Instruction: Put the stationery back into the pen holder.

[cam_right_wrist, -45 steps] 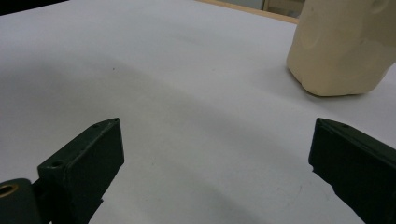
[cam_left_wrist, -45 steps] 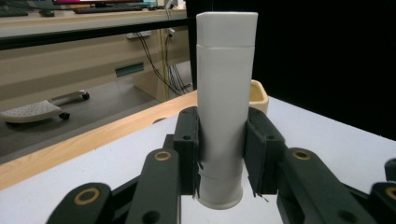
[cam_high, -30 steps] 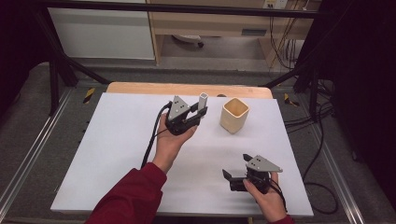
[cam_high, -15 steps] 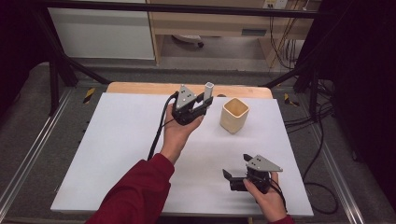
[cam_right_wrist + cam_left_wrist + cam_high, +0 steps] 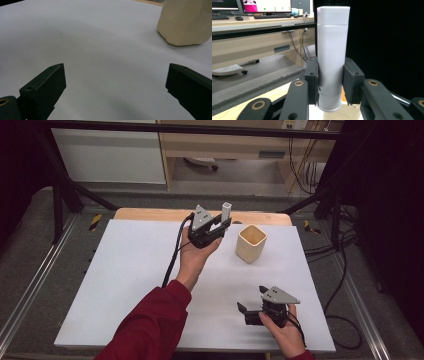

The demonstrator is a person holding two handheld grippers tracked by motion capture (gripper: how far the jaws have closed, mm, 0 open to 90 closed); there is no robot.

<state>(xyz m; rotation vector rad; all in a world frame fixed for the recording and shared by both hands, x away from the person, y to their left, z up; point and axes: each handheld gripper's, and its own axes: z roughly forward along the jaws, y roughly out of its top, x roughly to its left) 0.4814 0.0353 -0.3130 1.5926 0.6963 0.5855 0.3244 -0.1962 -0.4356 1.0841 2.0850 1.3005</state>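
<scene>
The left claw (image 5: 220, 226) is clenched on a white tube (image 5: 332, 55) and holds it upright above the table (image 5: 125, 270), just beside the cream cup (image 5: 250, 243), probably to drop it inside. The right claw (image 5: 248, 312) rests released, well apart.

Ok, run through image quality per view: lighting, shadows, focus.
High view: evenly lit white table, dark surroundings, slightly soft. Left gripper view: white tube sharp, black backdrop at right. Right gripper view: cream cup blurred, soft shadow between the near jaws.
</scene>
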